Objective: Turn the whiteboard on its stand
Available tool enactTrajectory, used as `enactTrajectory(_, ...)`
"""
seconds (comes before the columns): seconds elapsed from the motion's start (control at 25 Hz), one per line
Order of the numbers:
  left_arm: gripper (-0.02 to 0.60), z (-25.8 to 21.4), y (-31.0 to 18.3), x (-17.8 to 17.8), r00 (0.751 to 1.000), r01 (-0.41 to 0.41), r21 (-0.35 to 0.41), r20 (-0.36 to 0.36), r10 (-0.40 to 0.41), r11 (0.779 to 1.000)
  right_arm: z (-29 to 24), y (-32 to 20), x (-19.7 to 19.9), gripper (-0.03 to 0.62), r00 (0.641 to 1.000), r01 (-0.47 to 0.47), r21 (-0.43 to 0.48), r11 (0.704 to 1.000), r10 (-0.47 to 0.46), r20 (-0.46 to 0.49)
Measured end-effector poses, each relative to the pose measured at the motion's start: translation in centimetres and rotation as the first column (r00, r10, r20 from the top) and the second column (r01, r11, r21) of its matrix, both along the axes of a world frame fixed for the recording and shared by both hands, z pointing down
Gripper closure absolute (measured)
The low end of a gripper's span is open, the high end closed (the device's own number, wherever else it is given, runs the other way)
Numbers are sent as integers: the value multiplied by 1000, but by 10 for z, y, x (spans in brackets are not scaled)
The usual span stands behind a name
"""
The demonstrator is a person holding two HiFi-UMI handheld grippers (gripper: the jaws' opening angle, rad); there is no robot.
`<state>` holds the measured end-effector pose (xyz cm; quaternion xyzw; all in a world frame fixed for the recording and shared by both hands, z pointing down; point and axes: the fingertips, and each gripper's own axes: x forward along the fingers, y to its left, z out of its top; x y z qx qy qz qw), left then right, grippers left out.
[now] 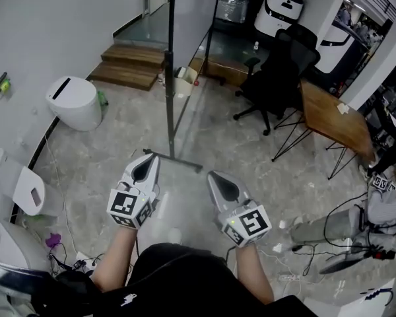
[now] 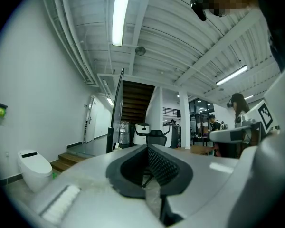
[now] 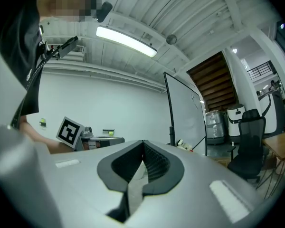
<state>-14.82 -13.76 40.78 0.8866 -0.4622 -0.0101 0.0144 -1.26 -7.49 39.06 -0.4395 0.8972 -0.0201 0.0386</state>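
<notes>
Tall white whiteboard in a thin black frame (image 1: 169,78) stands at upper centre of the head view. It is edge-on, so its face hardly reads, and its top is cut off by the frame edge. Only one dark foot bar (image 1: 173,160) of the stand shows, on the grey stone floor (image 1: 237,144).

Grey left gripper (image 1: 147,166) and grey right gripper (image 1: 219,179) sit lower centre, just below that bar in frame. Both jaw pairs are closed together with nothing between them.

In the right gripper view the board face shows right of centre, its bottom hidden behind the gripper body. In the left gripper view the board is a dark sliver left of centre.

Black office chair (image 1: 277,71) and brown wooden table (image 1: 333,121) are at right, apart from the board.
</notes>
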Motion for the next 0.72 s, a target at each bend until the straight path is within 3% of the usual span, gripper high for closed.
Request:
enactTrajectory(0.44,575,8,-78,4,997,-71,-25,-15,71,997,1,-75,6,585,997,-75,-22,997,75,8)
enactTrajectory(0.72,575,1,-114,17,998,-65,-44,-11,65,997,1,-103,13,585,997,-70,-46,997,70,18)
